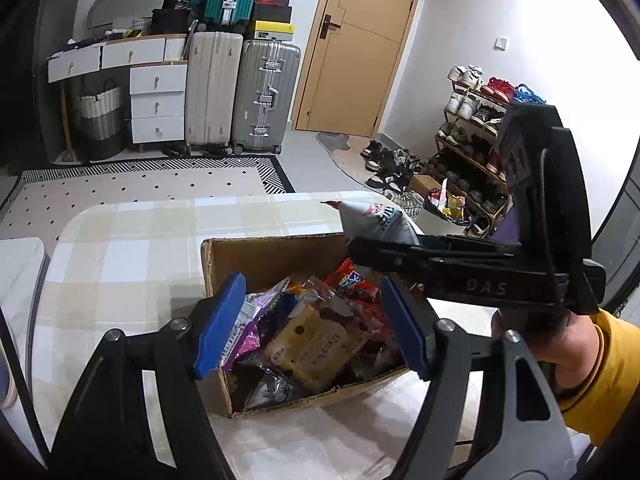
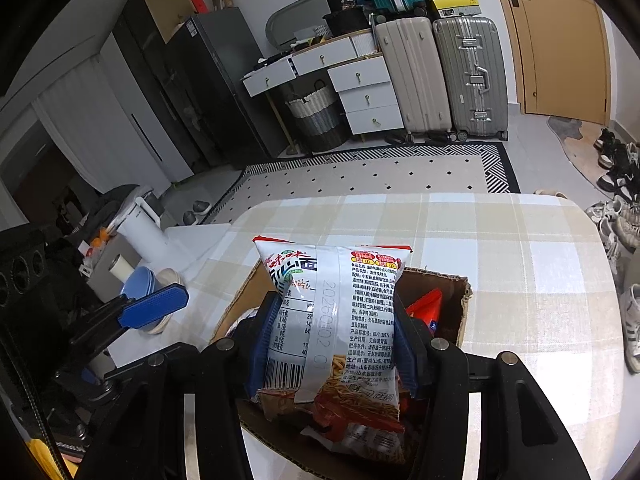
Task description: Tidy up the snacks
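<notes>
Your right claw point(image 2: 334, 340) is clenched on a white noodle packet point(image 2: 336, 312), holding it upright just above the cardboard box point(image 1: 272, 256) on the checked bench point(image 1: 120, 248). Your left claw point(image 1: 312, 324) hangs released over the same box, its blue pads clear of the snack bags point(image 1: 316, 344) heaped inside.

Both wrist views look steeply down, close over the box point(image 1: 280, 256) point(image 2: 460, 292); both share worktop point(image 1: 120, 248) point(image 2: 500, 248), suitcases, door.
</notes>
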Motion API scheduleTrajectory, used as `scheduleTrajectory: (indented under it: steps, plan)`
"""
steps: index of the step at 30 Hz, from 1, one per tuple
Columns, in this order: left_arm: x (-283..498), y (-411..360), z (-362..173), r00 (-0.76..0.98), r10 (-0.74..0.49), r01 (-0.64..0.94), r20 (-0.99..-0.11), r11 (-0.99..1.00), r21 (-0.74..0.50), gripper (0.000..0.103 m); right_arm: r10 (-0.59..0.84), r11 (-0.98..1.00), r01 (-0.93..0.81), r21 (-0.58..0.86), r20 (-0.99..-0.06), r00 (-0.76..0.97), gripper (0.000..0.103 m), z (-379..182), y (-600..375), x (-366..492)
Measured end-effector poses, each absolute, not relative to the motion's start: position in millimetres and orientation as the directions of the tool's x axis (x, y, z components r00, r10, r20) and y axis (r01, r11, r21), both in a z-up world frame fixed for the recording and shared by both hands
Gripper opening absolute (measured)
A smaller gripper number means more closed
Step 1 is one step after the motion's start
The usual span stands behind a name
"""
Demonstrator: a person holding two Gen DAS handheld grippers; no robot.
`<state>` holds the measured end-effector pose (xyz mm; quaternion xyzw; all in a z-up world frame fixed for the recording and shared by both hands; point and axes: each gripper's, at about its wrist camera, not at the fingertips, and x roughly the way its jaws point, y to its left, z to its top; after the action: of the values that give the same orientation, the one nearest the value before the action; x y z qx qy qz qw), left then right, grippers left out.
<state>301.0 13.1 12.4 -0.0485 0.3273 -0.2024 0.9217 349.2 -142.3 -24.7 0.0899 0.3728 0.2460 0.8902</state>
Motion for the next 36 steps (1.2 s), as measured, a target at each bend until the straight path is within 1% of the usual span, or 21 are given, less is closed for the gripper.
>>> scheduleTrajectory:
  steps: [2, 5, 7, 13, 15, 18, 24, 30, 32, 33, 35, 36]
  plan:
    - [298.7, 13.1, 12.9, 0.707, -0.400, 0.336, -0.584, 0.916, -0.221, 0.069, 0.499, 0.866, -0.369, 0.337, -0.630, 0.595, 0.052, -25.0, -138.9, 350.5]
    - [294.8, 15.2, 12.2, 0.709, -0.394, 0.327, -0.585, 0.919, -0.222, 0.070, 0.465, 0.885, -0.348, 0.310, -0.646, 0.605, 0.056, -23.7, -136.9, 351.3]
    - [293.6, 17.7, 12.1, 0.709, -0.394, 0.322, -0.585, 0.919, -0.229, 0.070, 0.461, 0.887, -0.345, 0.307, -0.635, 0.619, 0.061, -20.3, -139.0, 350.0]
    - [287.5, 24.7, 13.1, 0.715, -0.377, 0.294, -0.588, 0.926, -0.236, 0.071, 0.474, 0.880, -0.357, 0.312, -0.596, 0.648, 0.061, -5.2, -146.4, 337.7]
    - [281.5, 28.2, 16.0, 0.731, -0.366, 0.276, -0.576, 0.930, -0.241, 0.072, 0.468, 0.884, -0.354, 0.306, -0.583, 0.664, 0.062, -0.2, -148.9, 330.7]
    - [271.0, 31.6, 21.0, 0.745, -0.362, 0.265, -0.560, 0.931, -0.250, 0.077, 0.477, 0.879, -0.362, 0.312, -0.564, 0.673, 0.062, 6.0, -151.1, 318.8]
    - [246.3, 26.9, 35.0, 0.762, -0.338, 0.264, -0.553, 0.941, -0.212, 0.078, 0.487, 0.873, -0.378, 0.307, -0.535, 0.690, 0.062, 21.2, -155.0, 296.4]
    - [222.3, 22.2, 60.5, 0.784, -0.322, 0.257, -0.530, 0.947, -0.194, 0.078, 0.481, 0.876, -0.419, 0.239, -0.498, 0.721, 0.062, 47.0, -150.5, 258.9]
    - [213.2, 21.1, 71.0, 0.793, -0.317, 0.256, -0.521, 0.948, -0.187, 0.078, 0.480, 0.876, -0.433, 0.213, -0.473, 0.738, 0.063, 59.3, -150.3, 241.6]
    - [206.2, 19.9, 77.7, 0.801, -0.312, 0.255, -0.511, 0.950, -0.180, 0.078, 0.481, 0.875, -0.440, 0.202, -0.463, 0.744, 0.063, 65.5, -149.8, 234.0]
    - [195.0, 18.4, 90.8, 0.815, -0.298, 0.250, -0.497, 0.954, -0.162, 0.078, 0.484, 0.873, -0.453, 0.180, -0.433, 0.760, 0.071, 79.2, -149.5, 215.4]
    - [188.9, 17.6, 97.8, 0.821, -0.296, 0.251, -0.488, 0.955, -0.157, 0.079, 0.480, 0.875, -0.453, 0.169, -0.414, 0.773, 0.078, 85.7, -150.9, 205.0]
